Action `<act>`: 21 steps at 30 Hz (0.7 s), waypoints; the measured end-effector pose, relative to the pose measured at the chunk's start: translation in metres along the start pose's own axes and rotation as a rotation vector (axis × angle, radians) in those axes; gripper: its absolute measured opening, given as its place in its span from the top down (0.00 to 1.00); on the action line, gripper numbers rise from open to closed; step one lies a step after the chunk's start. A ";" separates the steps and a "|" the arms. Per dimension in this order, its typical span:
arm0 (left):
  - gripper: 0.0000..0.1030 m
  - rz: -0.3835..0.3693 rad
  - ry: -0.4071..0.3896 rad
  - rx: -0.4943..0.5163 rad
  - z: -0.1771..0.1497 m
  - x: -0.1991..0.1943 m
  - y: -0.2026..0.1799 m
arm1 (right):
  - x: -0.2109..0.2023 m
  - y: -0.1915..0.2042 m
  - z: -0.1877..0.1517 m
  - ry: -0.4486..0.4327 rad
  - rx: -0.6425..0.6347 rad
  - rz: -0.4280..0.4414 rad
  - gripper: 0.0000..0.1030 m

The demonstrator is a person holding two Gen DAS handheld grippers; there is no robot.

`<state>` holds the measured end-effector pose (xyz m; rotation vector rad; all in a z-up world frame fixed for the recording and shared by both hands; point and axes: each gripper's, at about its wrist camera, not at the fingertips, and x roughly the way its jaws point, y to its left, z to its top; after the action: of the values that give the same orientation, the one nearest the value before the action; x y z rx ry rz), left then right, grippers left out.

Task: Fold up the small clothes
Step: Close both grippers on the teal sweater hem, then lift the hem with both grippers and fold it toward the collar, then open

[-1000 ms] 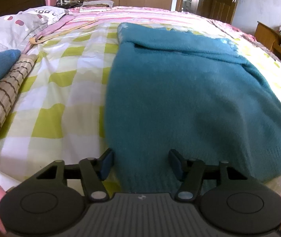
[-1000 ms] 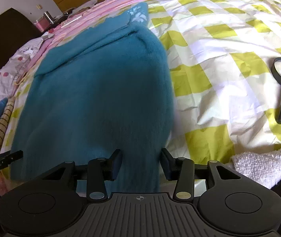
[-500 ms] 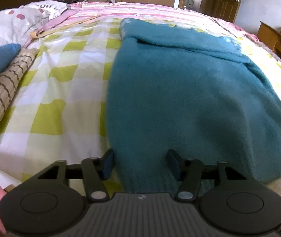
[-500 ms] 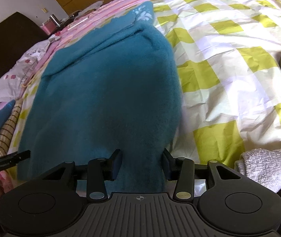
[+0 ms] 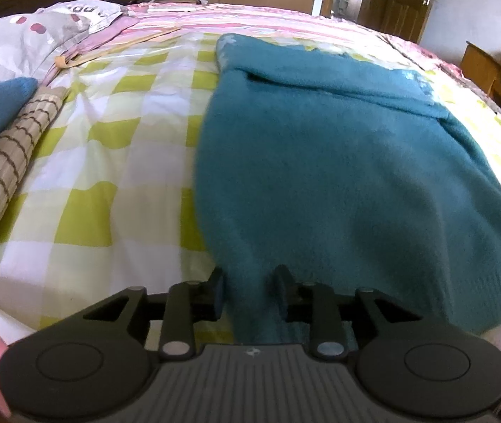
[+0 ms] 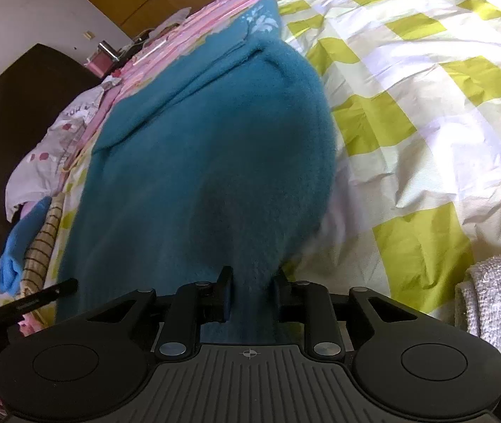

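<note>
Checked bedspread (image 5: 84, 183) under blurred sweater hem (image 5: 250, 303)

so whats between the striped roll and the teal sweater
Bare checked bedsheet only, in the left wrist view, between the striped roll and the teal sweater.

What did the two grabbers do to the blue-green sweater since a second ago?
Both closed in: the left gripper and right gripper are closing on the teal sweater hem, which now bunches between their fingers and lifts slightly. The checked bedsheet and striped roll stayed put.
</note>
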<state>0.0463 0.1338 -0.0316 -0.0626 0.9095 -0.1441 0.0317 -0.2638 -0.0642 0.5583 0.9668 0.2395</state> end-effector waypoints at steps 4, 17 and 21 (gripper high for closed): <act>0.76 -0.017 -0.011 -0.010 0.001 -0.004 0.002 | -0.001 -0.001 -0.001 -0.008 0.009 0.009 0.79; 0.83 -0.299 -0.190 -0.259 0.056 -0.018 0.020 | -0.018 0.006 0.028 -0.204 0.190 0.292 0.86; 0.83 -0.338 -0.288 -0.309 0.094 -0.006 0.025 | -0.013 0.007 0.065 -0.299 0.243 0.377 0.86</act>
<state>0.1196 0.1586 0.0280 -0.5136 0.6208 -0.2995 0.0783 -0.2857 -0.0221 0.9723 0.5977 0.3659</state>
